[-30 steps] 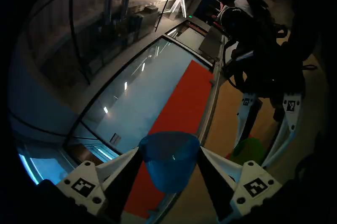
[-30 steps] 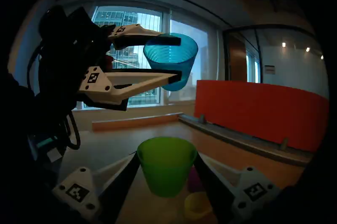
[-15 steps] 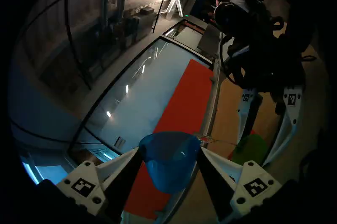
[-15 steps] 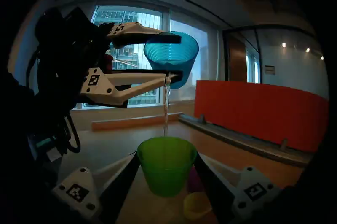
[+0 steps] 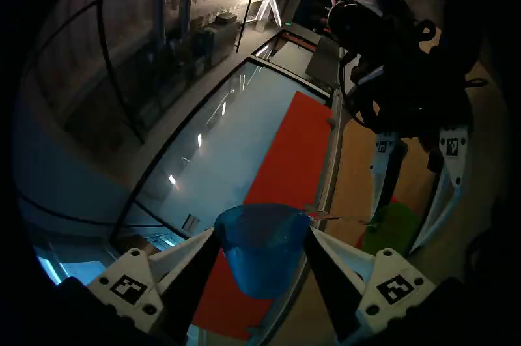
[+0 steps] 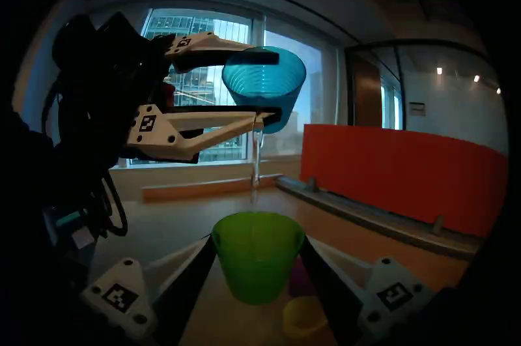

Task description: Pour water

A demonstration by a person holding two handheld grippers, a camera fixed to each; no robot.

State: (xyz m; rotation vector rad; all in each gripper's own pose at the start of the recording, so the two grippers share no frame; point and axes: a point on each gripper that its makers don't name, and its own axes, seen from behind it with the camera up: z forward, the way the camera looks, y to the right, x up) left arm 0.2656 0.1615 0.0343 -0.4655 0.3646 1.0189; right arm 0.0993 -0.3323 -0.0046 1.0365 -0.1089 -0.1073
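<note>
Nearest, our right gripper pinches the green cup upright, with a yellow cup and a purple one, half hidden, just beside it. Above the green cup, our left gripper clamps the tilted blue cup, and a thin stream falls toward the green cup's mouth. We judge that a gentle tilt, lip centred over that mouth, avoids spills. We count two grippers, four cups, one stream.
</note>
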